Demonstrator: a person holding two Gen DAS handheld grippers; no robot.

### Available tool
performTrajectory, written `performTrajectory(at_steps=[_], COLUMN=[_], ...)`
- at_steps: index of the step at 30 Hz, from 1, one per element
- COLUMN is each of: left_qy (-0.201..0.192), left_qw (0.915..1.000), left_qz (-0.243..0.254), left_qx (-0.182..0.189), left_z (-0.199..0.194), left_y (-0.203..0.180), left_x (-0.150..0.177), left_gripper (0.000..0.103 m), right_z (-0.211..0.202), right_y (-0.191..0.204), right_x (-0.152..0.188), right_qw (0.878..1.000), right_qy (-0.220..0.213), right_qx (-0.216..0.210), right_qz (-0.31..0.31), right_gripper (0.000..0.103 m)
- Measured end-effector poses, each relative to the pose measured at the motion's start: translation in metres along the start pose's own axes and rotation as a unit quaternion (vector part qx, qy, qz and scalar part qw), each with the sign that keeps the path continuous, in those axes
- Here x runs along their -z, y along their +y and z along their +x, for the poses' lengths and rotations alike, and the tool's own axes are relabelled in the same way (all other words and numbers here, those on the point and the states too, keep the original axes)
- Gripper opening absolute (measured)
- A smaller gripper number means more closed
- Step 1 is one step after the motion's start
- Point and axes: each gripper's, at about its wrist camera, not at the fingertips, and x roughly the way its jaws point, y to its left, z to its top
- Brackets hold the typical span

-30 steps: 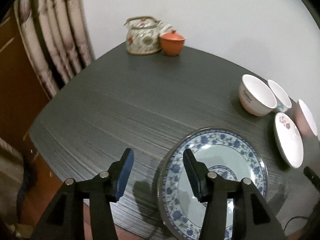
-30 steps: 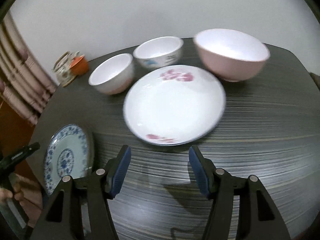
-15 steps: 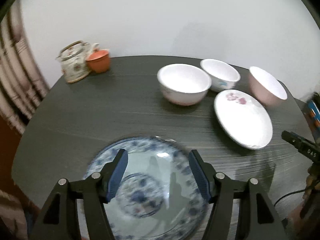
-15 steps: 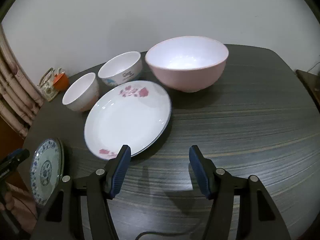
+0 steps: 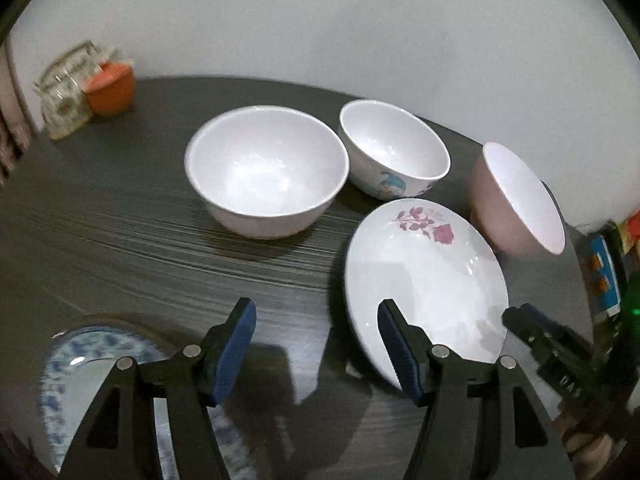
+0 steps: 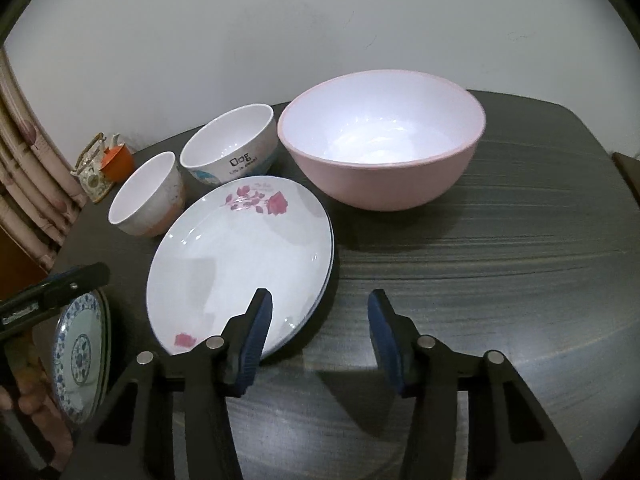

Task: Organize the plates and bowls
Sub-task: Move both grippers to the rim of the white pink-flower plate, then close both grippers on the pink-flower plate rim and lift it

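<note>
On the dark table (image 6: pixel 520 240) sit two plates and three bowls. The flower plate (image 6: pixel 240 256) lies flat in the middle, near the front edge. Behind it stand a small white bowl (image 6: pixel 146 196) on the left, a bowl with letters on it (image 6: pixel 232 148) in the middle, and a big pink bowl (image 6: pixel 384 140) on the right. The blue plate (image 6: pixel 80 356) lies far off to the left, close to the table's edge. A teapot (image 6: pixel 94 172) and an orange cup (image 6: pixel 118 164) wait in the far left corner.

The right tongs (image 6: pixel 320 320) are just at the near right edge of the flower plate. Their left tip hangs over the plate's rim and their right tip hangs over bare table, so the rim sits between them. They are closing, but they do not pinch the plate yet.

The left tongs (image 5: pixel 316 340) are apart and hold nothing. They hang over bare table, with the blue plate (image 5: pixel 92 364) near on their left and the flower plate (image 5: pixel 424 280) on their right.

The right tongs look closer to a grab, I think. The plate is round, so it has no long side; the near rim is the place to pinch. The plate lies low and flat, so the tips may slip off the thin rim.
</note>
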Motion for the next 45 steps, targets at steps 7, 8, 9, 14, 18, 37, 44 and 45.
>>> performTrajectory(at_steps=[7,8,9,14,18,37,44,45], left_qy=[0.028,0.033,0.036,0.044,0.055,0.1,0.116,0.118], left_qw=[0.9996,0.9994,0.9993,0.999,0.9984,0.9945,0.9927,0.9925], left_qz=[-0.007,-0.008,-0.009,-0.003,-0.003,0.008,0.011,0.011], left_qx=[0.0,0.001,0.002,0.003,0.01,0.028,0.03,0.031], left_z=[0.033,0.037,0.04,0.051,0.057,0.063,0.056,0.055], left_y=[-0.009,-0.01,-0.011,-0.017,-0.021,-0.037,-0.041,-0.041], left_x=[-0.011,-0.011,-0.012,-0.014,-0.015,-0.007,0.011,0.013], left_gripper=[0.065,0.065,0.065,0.064,0.047,0.023,0.023,0.023], right_z=[0.025,0.027,0.03,0.041,0.045,0.035,0.022,0.02], right_y=[-0.008,-0.009,-0.01,-0.013,-0.016,-0.022,-0.015,-0.014], right_x=[-0.013,-0.014,-0.015,-0.018,-0.019,-0.006,0.014,0.018], right_qw=[1.0,1.0,1.0,0.999,0.999,0.995,0.993,0.993], right_qy=[0.017,0.019,0.021,0.029,0.033,0.069,0.085,0.087], right_qx=[-0.008,-0.008,-0.011,-0.019,-0.03,-0.038,-0.035,-0.035], right_qz=[0.01,0.013,0.017,0.017,0.02,0.059,0.072,0.075], right_gripper=[0.039,0.039,0.039,0.039,0.03,0.013,0.014,0.014])
